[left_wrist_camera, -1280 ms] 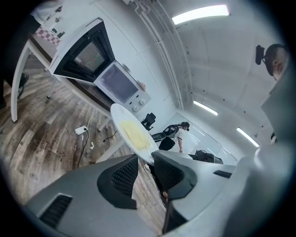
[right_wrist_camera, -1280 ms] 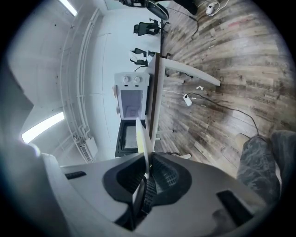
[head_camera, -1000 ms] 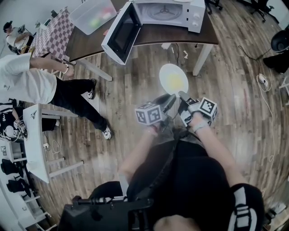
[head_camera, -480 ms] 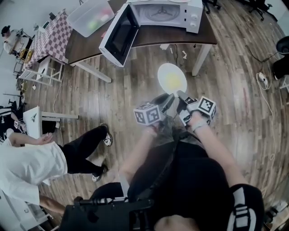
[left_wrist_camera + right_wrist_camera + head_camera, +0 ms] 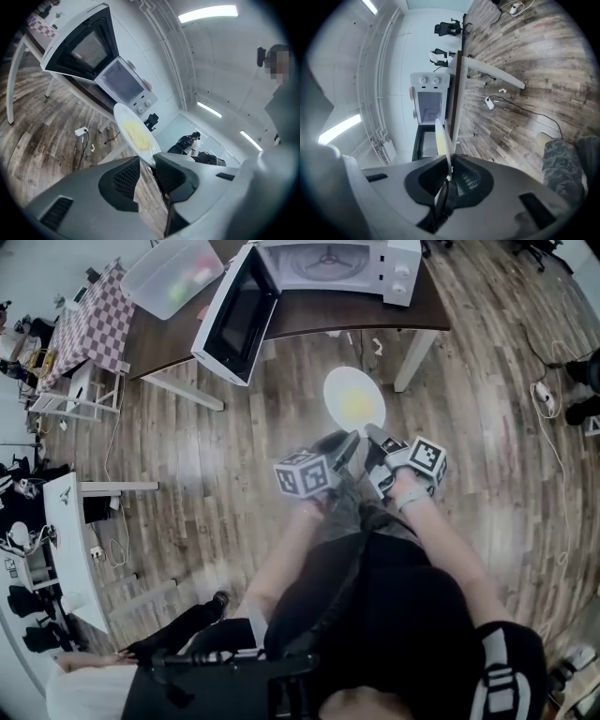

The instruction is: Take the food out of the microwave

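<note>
A white plate [image 5: 354, 399] with yellow food on it hangs over the wooden floor, in front of the table. My left gripper [image 5: 342, 448] is shut on its near rim, and my right gripper [image 5: 375, 439] is shut on the rim just beside it. In the left gripper view the plate [image 5: 133, 133] slants up from the left gripper [image 5: 149, 161]. In the right gripper view the plate [image 5: 443, 138] shows edge-on in the right gripper [image 5: 449, 176]. Behind stands the white microwave [image 5: 328, 266], its door [image 5: 234, 320] swung wide open and its chamber showing only the turntable.
The microwave sits on a brown table [image 5: 309, 317] with white legs [image 5: 411, 357]. A clear plastic bin [image 5: 176, 273] lies on its left end, next to a checkered table [image 5: 94, 322]. A white desk [image 5: 70, 540] stands at the left. A person's leg [image 5: 178, 636] shows at lower left. Cables [image 5: 544, 395] lie at the right.
The plate and both grippers have drawn slightly back from the table, grip unchanged. The bystander in white has walked from the left side down to the bottom left corner.
</note>
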A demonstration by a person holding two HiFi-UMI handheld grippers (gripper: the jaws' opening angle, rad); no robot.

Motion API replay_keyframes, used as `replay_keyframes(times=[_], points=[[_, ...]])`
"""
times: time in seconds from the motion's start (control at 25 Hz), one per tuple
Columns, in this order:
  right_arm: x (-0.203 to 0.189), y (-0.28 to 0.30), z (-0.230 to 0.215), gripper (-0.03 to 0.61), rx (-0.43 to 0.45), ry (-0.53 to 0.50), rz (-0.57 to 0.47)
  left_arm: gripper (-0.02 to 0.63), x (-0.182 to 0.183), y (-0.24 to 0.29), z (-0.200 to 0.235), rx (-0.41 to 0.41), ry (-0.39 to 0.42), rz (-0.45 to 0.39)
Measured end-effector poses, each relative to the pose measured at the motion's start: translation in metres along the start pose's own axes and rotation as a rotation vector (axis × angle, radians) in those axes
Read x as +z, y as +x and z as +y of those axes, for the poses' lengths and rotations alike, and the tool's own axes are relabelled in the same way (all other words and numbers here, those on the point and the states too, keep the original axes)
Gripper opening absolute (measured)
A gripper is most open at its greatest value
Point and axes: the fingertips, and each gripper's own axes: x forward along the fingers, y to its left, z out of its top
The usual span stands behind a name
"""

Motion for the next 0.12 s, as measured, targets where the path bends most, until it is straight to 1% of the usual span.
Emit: replay_keyframes(times=[0.12], points=[[0.018,0.025,0.006,0.031,0.004,0.008,0.003,0.098,0.021,0.017,0.013,-0.004,-0.005,0.008]])
